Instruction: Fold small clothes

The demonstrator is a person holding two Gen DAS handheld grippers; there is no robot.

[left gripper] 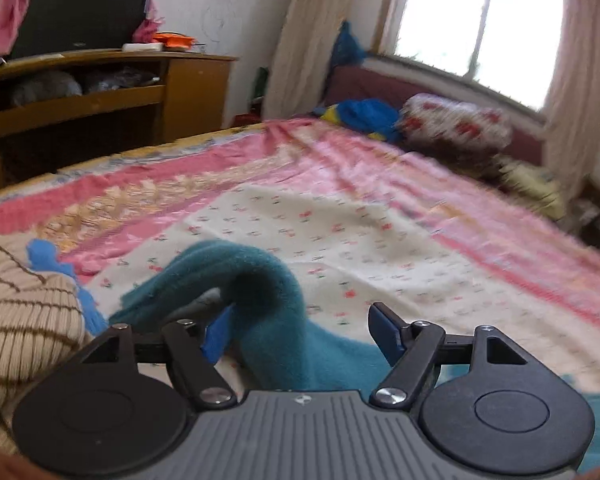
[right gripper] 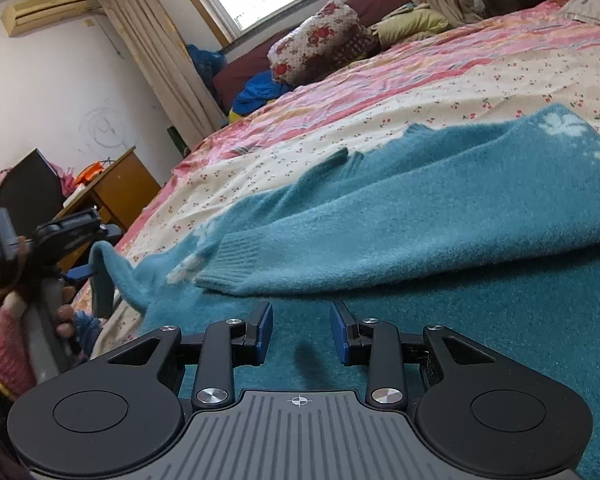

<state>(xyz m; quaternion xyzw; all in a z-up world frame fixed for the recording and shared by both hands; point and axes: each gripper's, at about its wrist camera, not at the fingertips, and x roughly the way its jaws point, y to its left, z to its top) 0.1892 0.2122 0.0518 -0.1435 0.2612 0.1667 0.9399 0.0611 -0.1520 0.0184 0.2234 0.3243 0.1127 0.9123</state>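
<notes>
The fuzzy teal knit sweater [right gripper: 440,216] lay half-folded on the floral pink bed [right gripper: 480,68], one sleeve crossed over. The left gripper [left gripper: 300,330] had its jaws spread around a raised fold; the right gripper [right gripper: 300,334] hovered with jaws parted, empty.

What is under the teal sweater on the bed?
The teal sweater lies on a cherry-print bedsheet, which shows around its edges. Whatever lies directly beneath the sweater is covered and cannot be seen.

Sweater [right gripper: 400,216] teal, white motifs. Bedsheet [right gripper: 440,80] cream with small red cherry print, pink striped borders. Pillow [right gripper: 320,40] white with red florals; cabinet [left gripper: 100,92] orange-brown.
</notes>
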